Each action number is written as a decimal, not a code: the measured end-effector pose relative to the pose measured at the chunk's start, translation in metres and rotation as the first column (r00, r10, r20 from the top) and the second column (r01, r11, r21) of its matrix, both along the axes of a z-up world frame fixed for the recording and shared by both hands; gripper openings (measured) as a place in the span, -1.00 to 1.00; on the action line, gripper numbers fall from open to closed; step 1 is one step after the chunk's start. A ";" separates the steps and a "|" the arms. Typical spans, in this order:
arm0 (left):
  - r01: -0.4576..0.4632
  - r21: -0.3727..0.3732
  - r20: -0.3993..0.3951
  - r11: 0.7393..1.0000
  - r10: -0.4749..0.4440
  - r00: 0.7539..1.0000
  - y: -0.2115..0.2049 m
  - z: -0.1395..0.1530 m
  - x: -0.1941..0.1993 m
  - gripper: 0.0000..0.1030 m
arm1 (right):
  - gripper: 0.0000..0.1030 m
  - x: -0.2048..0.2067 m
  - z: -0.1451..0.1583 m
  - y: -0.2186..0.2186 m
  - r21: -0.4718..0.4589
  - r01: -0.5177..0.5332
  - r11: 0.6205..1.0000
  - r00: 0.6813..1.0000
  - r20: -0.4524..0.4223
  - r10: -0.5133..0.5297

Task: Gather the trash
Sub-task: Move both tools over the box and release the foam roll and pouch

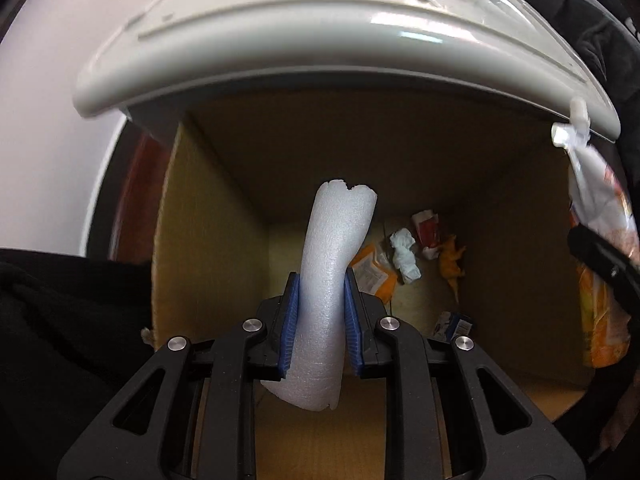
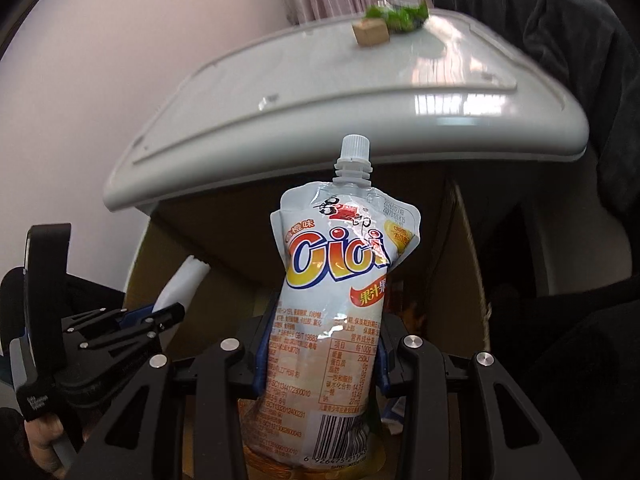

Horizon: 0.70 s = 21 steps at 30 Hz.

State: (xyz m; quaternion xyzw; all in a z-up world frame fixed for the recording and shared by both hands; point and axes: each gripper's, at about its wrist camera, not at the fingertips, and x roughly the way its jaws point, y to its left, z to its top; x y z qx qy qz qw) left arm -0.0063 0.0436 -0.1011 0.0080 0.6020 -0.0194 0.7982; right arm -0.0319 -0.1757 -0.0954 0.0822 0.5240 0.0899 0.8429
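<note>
The left gripper [image 1: 320,292] has its blue fingers [image 1: 293,320] clamped on a bent white foam tube [image 1: 326,280] above an open cardboard box [image 1: 192,240], whose floor holds a crumpled tissue [image 1: 406,254], an orange toy dinosaur [image 1: 452,264] and wrappers too small to read. The right gripper [image 2: 320,340] grips a spouted Cici jelly pouch [image 2: 336,280] upright, its bottom cut off by the frame. At twelve o'clock a white worktop [image 2: 320,92] overhangs the box, hiding its far wall, with a blurred wooden block [image 2: 370,34] by green leaves.
</note>
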 end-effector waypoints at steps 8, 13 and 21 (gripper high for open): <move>0.047 0.016 0.048 0.999 -0.048 0.998 -0.009 0.008 -0.002 -0.48 | -0.13 -0.001 -0.006 0.007 -0.017 -0.022 1.000 0.999 -0.024 0.021; 0.039 0.044 0.071 0.998 -0.042 0.997 -0.012 0.013 -0.005 0.55 | 0.56 0.000 -0.002 0.003 -0.045 0.023 0.999 1.000 0.001 -0.023; 0.038 0.054 0.076 0.998 -0.042 0.996 -0.012 0.012 -0.006 0.56 | 0.55 0.002 0.002 -0.011 -0.011 0.100 0.995 0.995 0.017 -0.100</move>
